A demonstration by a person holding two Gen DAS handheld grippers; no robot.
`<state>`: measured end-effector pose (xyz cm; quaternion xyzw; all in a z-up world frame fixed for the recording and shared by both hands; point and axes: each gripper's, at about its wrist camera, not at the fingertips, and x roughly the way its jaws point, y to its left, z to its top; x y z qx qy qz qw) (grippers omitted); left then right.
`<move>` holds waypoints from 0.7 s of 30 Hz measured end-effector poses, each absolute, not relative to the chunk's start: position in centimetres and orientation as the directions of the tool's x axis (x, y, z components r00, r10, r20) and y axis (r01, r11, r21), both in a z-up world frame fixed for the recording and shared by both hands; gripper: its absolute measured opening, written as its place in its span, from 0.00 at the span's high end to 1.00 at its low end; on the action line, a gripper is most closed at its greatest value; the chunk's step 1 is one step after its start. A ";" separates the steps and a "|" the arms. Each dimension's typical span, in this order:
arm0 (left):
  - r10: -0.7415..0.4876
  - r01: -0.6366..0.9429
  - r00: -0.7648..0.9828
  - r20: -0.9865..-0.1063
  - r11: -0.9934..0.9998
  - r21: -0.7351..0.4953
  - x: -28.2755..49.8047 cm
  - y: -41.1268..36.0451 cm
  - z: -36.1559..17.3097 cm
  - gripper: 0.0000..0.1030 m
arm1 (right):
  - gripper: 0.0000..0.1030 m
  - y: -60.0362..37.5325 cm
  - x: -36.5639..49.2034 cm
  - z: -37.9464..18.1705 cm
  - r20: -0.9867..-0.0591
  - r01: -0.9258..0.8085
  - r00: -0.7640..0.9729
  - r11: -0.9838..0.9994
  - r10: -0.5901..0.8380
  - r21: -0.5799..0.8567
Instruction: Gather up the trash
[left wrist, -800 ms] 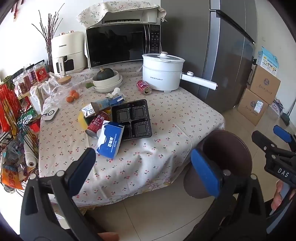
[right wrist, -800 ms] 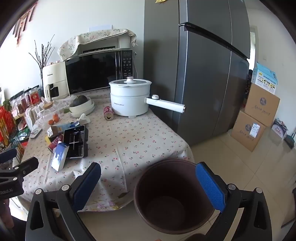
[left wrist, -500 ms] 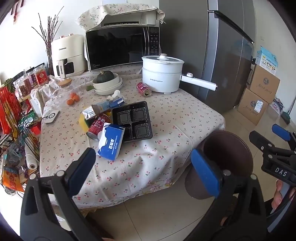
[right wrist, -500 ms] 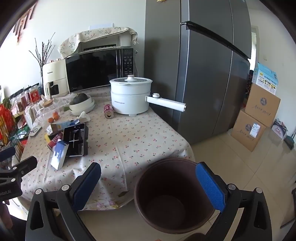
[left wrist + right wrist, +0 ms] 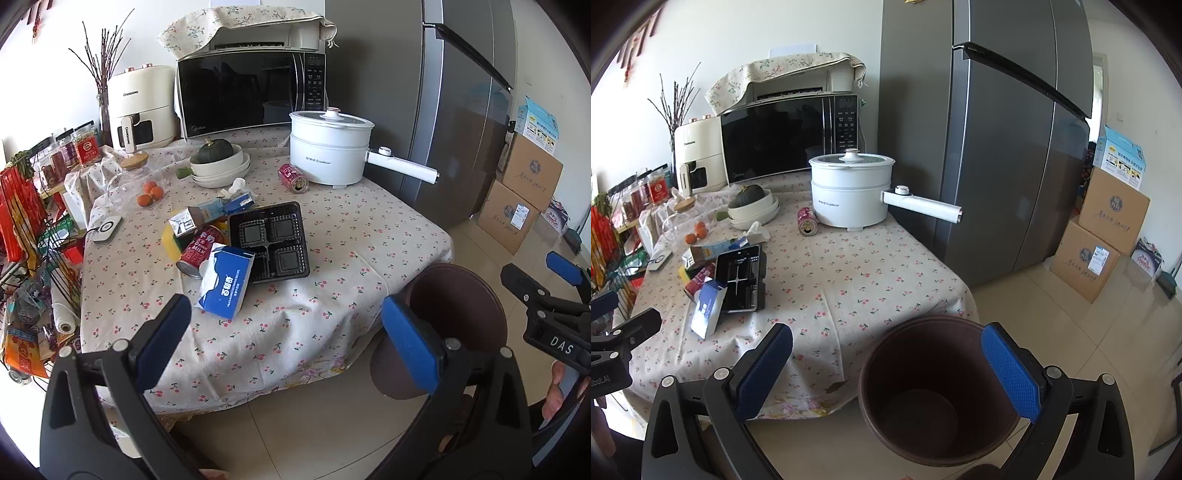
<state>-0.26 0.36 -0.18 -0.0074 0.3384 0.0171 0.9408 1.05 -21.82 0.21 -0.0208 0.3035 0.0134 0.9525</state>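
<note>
Trash lies on the cherry-print table: a blue and white carton, a black plastic tray, a red can on its side, a small milk carton, a crumpled tissue and a second red can near the white pot. An empty brown bin stands on the floor by the table's near right corner. My left gripper is open and empty, short of the table's front edge. My right gripper is open and empty above the bin.
A white electric pot with a long handle, a microwave, an air fryer, stacked bowls holding a squash and a glass jar stand at the back. A wire rack is left, a fridge and cardboard boxes right.
Both grippers have drawn slightly closer to the table and risen a little. Both stay open and empty. Nothing on the table has moved.
</note>
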 end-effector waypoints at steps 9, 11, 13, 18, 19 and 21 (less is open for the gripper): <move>0.037 -0.046 0.778 -0.627 0.999 0.003 -0.3 0.6 0.0 0.01 | 0.00 -21.9 1.1 0.1 -0.581 -0.034 0.814 0.999 0.009 -0.032; 0.039 -0.047 0.779 -0.626 0.999 0.004 -0.3 0.6 0.0 0.01 | 0.00 -21.9 1.1 0.1 -0.580 -0.035 0.814 0.999 0.009 -0.034; 0.039 -0.046 0.780 -0.625 0.999 0.005 -0.3 0.6 0.1 0.01 | 0.00 -21.9 1.1 0.0 -0.580 -0.035 0.815 0.999 0.009 -0.033; 0.041 -0.048 0.783 -0.621 0.999 0.006 -0.3 0.7 0.1 0.01 | 0.00 -21.9 1.1 0.0 -0.581 -0.034 0.814 0.999 0.009 -0.032; 0.042 -0.048 0.784 -0.620 0.999 0.007 -0.3 0.7 0.2 0.01 | 0.00 -22.0 1.1 0.0 -0.581 -0.034 0.814 0.999 0.009 -0.032; 0.043 -0.048 0.785 -0.618 0.999 0.008 -0.2 0.7 0.2 0.01 | 0.00 -22.0 1.1 0.0 -0.581 -0.034 0.814 0.999 0.009 -0.032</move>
